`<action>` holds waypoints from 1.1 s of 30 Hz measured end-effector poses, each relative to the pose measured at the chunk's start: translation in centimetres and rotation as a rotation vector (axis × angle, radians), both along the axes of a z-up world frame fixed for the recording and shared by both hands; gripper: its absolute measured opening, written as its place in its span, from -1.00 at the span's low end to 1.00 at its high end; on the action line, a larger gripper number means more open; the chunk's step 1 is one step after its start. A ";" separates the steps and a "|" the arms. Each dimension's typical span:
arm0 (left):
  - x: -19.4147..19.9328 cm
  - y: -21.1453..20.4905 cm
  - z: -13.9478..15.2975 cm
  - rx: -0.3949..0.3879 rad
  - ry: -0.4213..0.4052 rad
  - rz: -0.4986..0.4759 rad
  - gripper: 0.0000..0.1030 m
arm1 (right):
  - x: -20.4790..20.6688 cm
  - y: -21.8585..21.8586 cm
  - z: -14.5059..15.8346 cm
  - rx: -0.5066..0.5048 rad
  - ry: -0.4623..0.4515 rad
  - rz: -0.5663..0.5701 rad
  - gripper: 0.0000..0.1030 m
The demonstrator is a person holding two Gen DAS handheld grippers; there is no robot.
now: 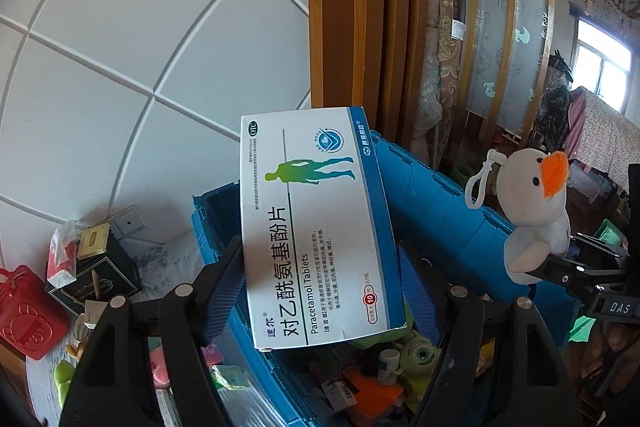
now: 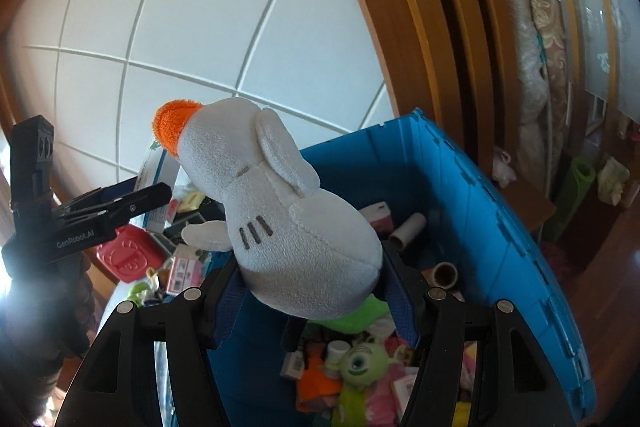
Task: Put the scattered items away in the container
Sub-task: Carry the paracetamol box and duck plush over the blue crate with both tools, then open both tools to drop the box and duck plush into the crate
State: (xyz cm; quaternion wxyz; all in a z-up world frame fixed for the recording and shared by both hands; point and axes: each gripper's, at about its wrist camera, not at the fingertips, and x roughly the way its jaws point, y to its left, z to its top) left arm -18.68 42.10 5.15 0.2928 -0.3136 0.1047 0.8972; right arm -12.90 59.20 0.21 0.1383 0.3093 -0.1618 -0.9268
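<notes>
over blue ribbed plastic bin (image 2: 480, 211): flat carton (image 1: 316, 227), fuzzy duck (image 2: 288, 227).

Background stuff around the room

White panelled wall (image 1: 120, 47), wooden door frame (image 1: 344, 7), rolled rugs (image 2: 532, 47) leaning upright, bright window (image 1: 604, 67), maybe clothes hanging near it.

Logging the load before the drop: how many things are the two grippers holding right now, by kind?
White and blue cardboard medicine box, in the left gripper: 1
White plush duck with an orange beak, in the right gripper: 1
Total: 2, both held over the open blue plastic crate.
</notes>
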 end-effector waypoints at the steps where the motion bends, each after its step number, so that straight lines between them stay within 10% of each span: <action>1: -0.3 0.6 -0.1 -0.003 -0.003 -0.006 0.42 | 0.1 0.3 -0.2 -0.001 -0.005 -0.006 0.21; 22: -3.4 7.4 -0.2 -0.017 -0.002 -0.078 0.43 | -0.9 4.9 -3.3 0.003 -0.063 -0.073 0.25; 26: -4.5 6.5 0.0 0.014 -0.014 -0.002 0.84 | -1.4 4.2 -3.1 0.012 -0.047 -0.053 1.00; 33: -4.4 3.4 -0.7 0.031 -0.031 0.049 1.00 | -1.6 3.3 -3.1 0.018 -0.052 -0.035 1.00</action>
